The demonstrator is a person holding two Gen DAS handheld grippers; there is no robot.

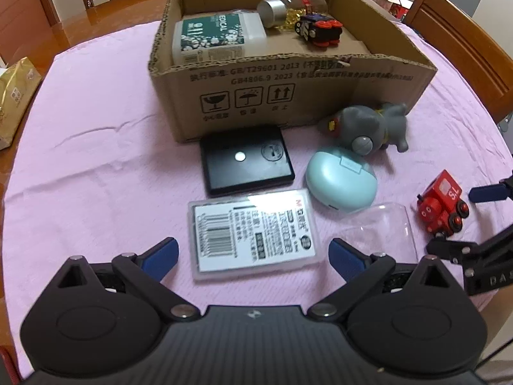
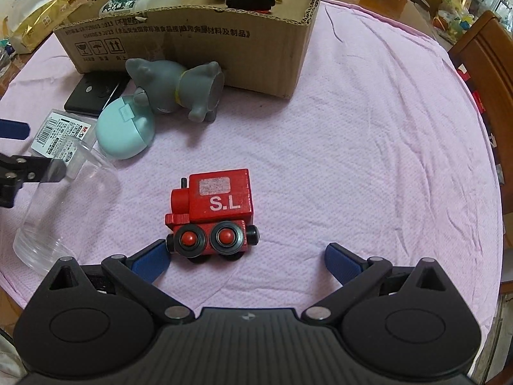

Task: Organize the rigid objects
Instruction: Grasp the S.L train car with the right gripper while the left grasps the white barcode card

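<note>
My left gripper point(image 1: 253, 258) stands open just short of a clear plastic case point(image 1: 253, 234) with a barcode label, its near end lying between the blue fingertips. Behind it lie a black flat device point(image 1: 245, 160), a mint oval case point(image 1: 341, 181), a grey toy animal point(image 1: 368, 125) and a clear cup point(image 1: 384, 224) on its side. My right gripper point(image 2: 247, 261) is open too, just in front of a red toy train point(image 2: 213, 210) marked S.L, whose wheels sit near the left fingertip. The cardboard box point(image 1: 288, 93) holds a white bottle point(image 1: 218, 37), a glass jar point(image 1: 288, 6) and a black toy car point(image 1: 320, 30).
A pink cloth point(image 2: 368, 160) covers the round table, with bare cloth right of the train. A gold packet point(image 1: 16, 96) lies at the table's left edge. Wooden chairs point(image 1: 465, 41) stand around the table. The right gripper's fingers point(image 1: 487, 192) reach in beside the train in the left wrist view.
</note>
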